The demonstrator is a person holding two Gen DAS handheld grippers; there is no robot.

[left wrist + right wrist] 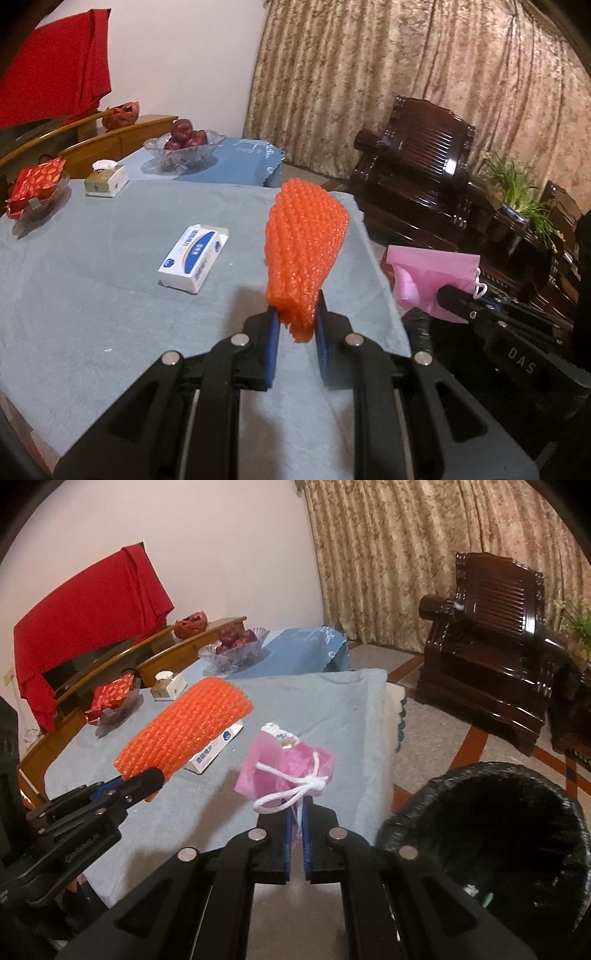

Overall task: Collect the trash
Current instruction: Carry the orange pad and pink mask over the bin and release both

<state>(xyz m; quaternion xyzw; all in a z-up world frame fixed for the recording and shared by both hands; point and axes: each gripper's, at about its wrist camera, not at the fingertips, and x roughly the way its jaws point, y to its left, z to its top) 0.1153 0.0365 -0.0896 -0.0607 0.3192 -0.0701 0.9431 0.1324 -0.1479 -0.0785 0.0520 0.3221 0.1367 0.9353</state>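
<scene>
My left gripper [297, 321] is shut on an orange foam net sleeve [304, 251] and holds it above the table's right part; it also shows in the right wrist view [184, 731]. My right gripper [297, 808] is shut on a pink face mask [288, 771] with white ear loops, held off the table's right edge; the mask also shows in the left wrist view [428, 280]. A black-lined trash bin [491, 842] stands on the floor at the lower right, below the mask. A white and blue box [194, 258] lies on the grey tablecloth [92, 295].
A tissue box [107, 179], a red snack packet [35, 188] and a glass bowl of red fruit [184, 146] sit at the table's far side. A dark wooden armchair [491, 646] and a potted plant [517, 192] stand to the right.
</scene>
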